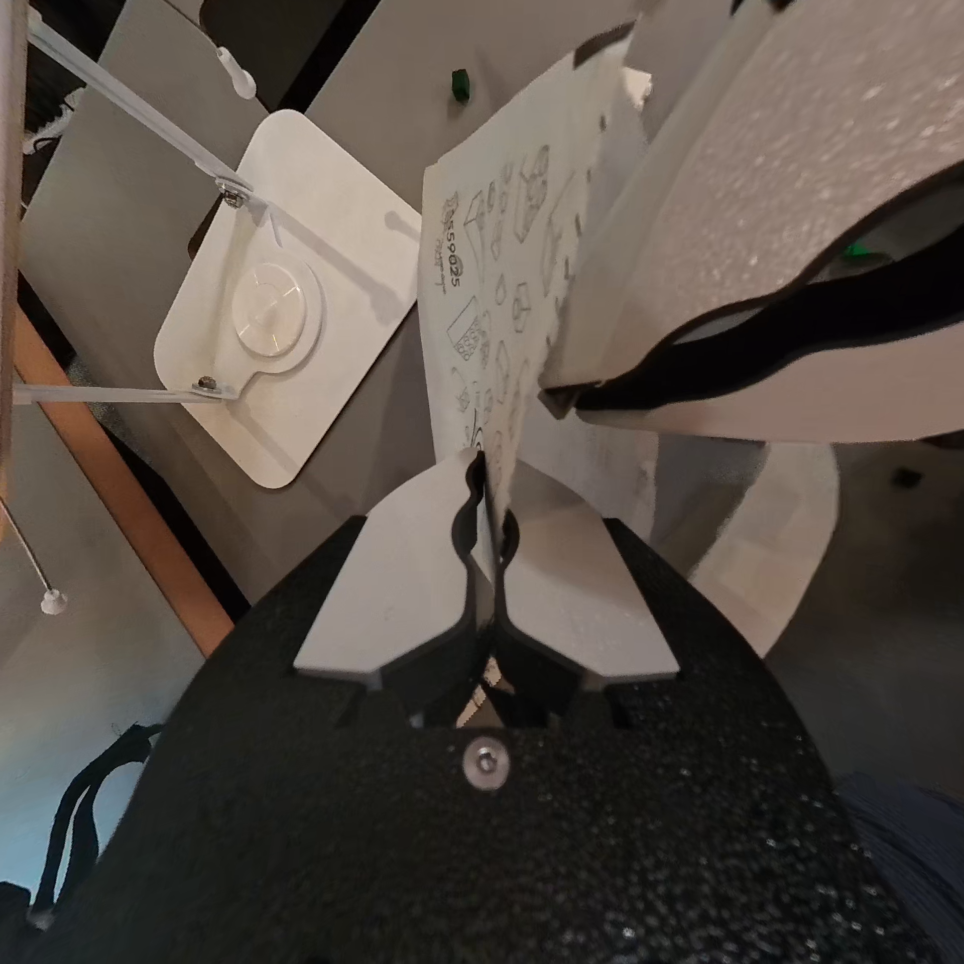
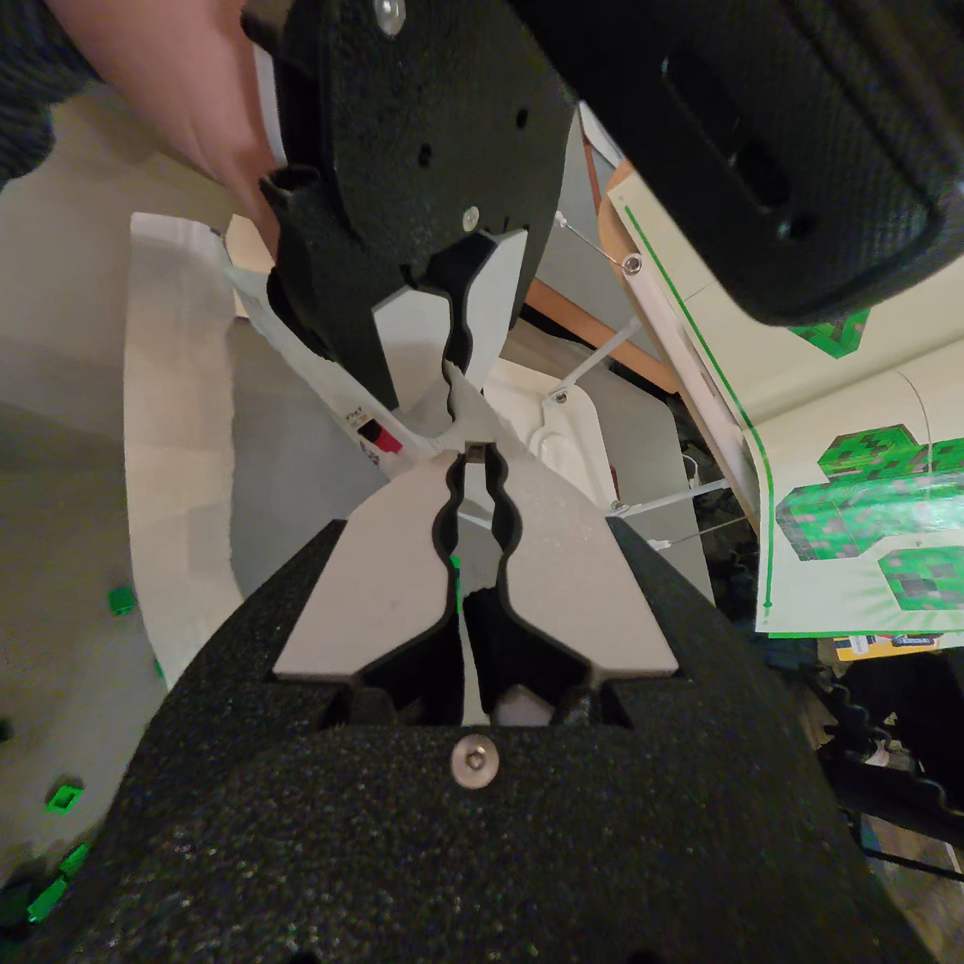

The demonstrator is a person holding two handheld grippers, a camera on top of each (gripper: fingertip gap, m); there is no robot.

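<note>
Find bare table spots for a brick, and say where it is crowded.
Bare: the table between the plate and the bag, save one green brick; also the table left of the bag in the right view. Crowded: where left claw and right claw grip the bag, and the bricks lower left.

Left tongs (image 1: 482, 464) clamped, right tongs (image 2: 472, 451) pinching

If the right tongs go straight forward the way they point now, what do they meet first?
Probably the left tongs, right ahead of the right tongs. Both grip the same white paper bag, fingertips nearly touching. Depth is unclear, but the gap looks small.
</note>
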